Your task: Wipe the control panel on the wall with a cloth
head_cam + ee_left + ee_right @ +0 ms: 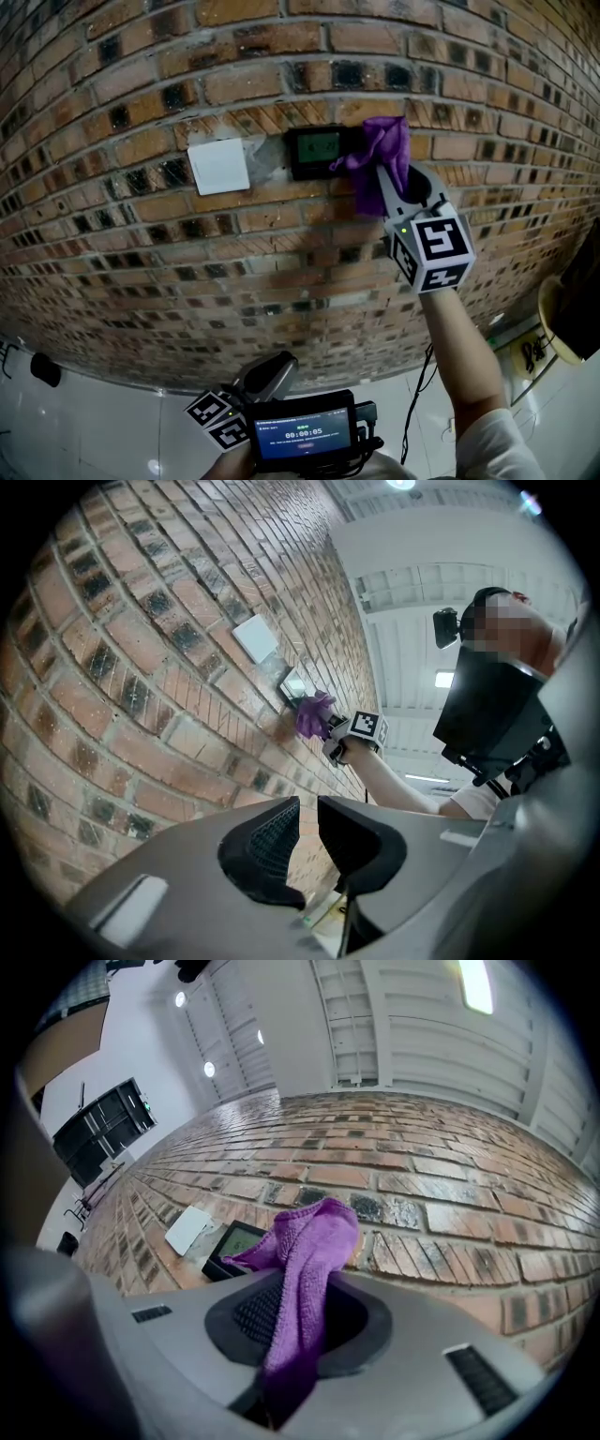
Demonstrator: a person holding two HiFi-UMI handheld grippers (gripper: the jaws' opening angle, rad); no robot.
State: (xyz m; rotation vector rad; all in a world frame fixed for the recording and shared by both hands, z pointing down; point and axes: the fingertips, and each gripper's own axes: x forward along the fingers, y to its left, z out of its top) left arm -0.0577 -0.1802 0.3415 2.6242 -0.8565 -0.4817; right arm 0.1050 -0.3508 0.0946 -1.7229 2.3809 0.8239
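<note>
Our right hand-held gripper (300,1312) clamps the purple cloth (382,150) at the right edge of the control panel (314,153), upper centre of the head view. Our left hand-held gripper (307,832), low in the frame, has its jaws slightly parted and empty.

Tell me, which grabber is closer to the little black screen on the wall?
The right one. The right gripper is up at the wall, holding the purple cloth at the control panel's right edge. The left gripper is low, well below the panel, empty.
</note>
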